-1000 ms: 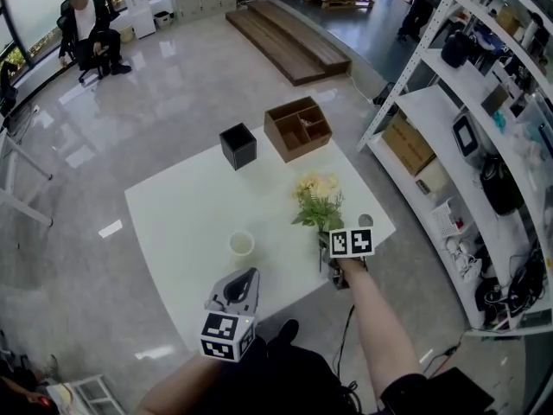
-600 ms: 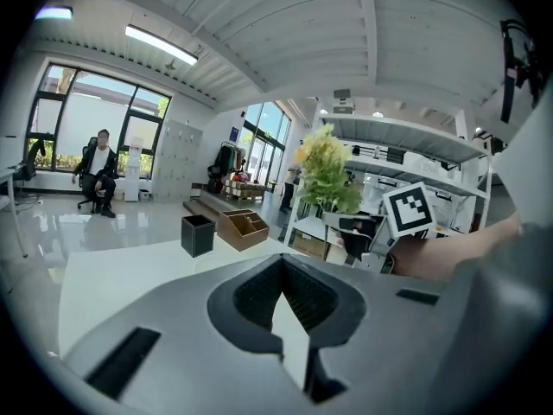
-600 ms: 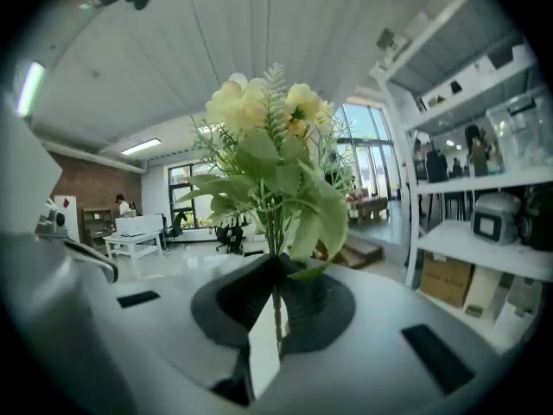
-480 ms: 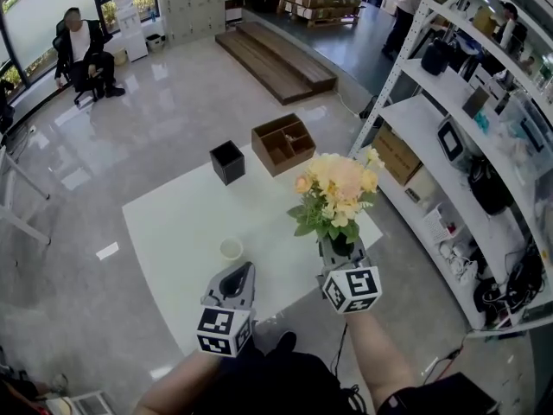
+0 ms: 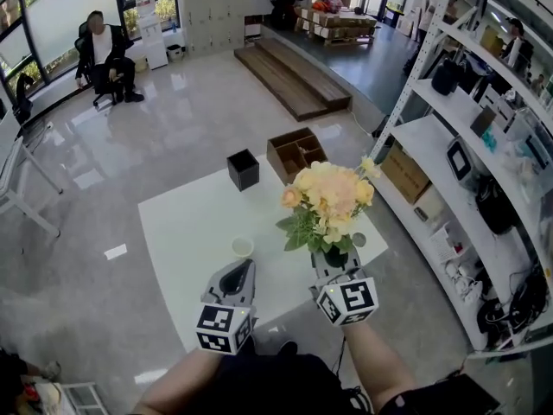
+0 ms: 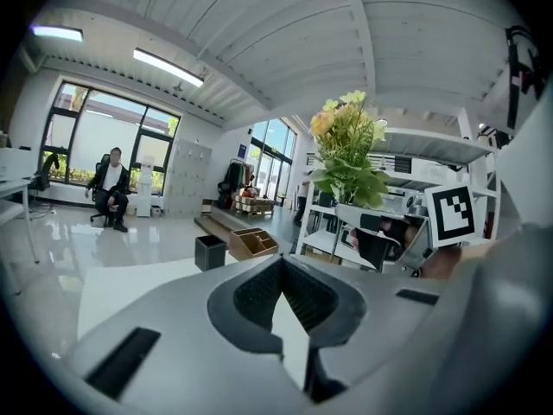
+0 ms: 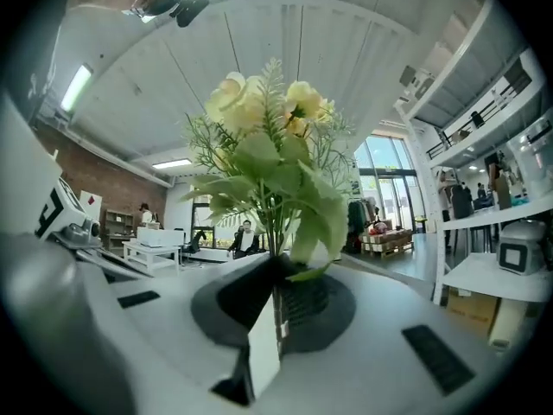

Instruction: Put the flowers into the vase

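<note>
**Head view, w/ both gripper views.** R gripper point(image 5: 333, 258): jaws closed on the stems of the flowers point(image 5: 333, 195). The bunch is upright, yellow and peach blooms over green leaves, held in the air above the right part of the table point(image 5: 186, 223), clear of the top. L gripper point(image 5: 241, 269): jaws together, nothing betw. them. It is over the near edge, left of the R gripper and apart from it. Vase point(image 5: 243, 247): small, pale, round-mouthed, upright nr the near edge, just beyond the L gripper's tips; flowers not in it. Box point(image 5: 244, 169): black, open-topped, at the far edge. Tray point(image 5: 296, 154): wooden, w/ compartments, at the far right corner, beside the box. Bkgd: person point(image 5: 104, 54) seated far left; shelves point(image 5: 467, 145) along the right.
</note>
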`<state>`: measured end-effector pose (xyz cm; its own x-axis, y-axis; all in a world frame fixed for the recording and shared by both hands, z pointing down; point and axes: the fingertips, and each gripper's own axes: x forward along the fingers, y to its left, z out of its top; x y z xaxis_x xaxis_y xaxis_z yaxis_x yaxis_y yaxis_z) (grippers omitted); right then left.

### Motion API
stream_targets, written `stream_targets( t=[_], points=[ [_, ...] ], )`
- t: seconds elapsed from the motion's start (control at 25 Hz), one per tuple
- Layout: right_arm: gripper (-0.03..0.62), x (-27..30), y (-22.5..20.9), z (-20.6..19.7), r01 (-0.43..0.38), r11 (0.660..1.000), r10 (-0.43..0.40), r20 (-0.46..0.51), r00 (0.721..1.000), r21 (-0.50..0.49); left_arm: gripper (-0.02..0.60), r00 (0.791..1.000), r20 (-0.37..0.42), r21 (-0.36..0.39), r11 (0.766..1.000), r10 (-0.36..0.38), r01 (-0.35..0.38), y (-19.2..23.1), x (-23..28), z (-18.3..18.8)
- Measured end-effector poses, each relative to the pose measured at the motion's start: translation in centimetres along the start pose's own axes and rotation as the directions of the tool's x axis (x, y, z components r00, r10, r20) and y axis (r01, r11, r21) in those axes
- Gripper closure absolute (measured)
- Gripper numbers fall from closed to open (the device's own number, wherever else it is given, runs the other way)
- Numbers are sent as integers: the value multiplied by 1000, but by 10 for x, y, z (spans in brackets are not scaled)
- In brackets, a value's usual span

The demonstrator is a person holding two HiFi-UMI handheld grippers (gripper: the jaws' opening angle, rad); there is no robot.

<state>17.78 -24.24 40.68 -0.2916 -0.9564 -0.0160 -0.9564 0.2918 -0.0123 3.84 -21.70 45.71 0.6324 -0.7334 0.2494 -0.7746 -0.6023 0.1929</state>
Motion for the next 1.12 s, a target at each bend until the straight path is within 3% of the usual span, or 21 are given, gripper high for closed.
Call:
stream_targets(
  t=[0.28,0.52,0.8,1.12],
  points=[
    [569,31,78,-5,-214,976,214,3,977,34,578,987,2,-44,986,162,-161,40,-37,-9],
    [568,51,119,19,-306,951,303,56,951,50,578,972,-5,-70,970,233,-233,59,-59,-14],
    [568,73,135,71,-334,942,324,171,930,28,578,972,-7,-77,969,236,-235,69,-60,-17],
    [568,72,135,2,-274,961,272,54,961,28,578,975,-23,-78,972,219,-221,73,-58,-21]
  ],
)
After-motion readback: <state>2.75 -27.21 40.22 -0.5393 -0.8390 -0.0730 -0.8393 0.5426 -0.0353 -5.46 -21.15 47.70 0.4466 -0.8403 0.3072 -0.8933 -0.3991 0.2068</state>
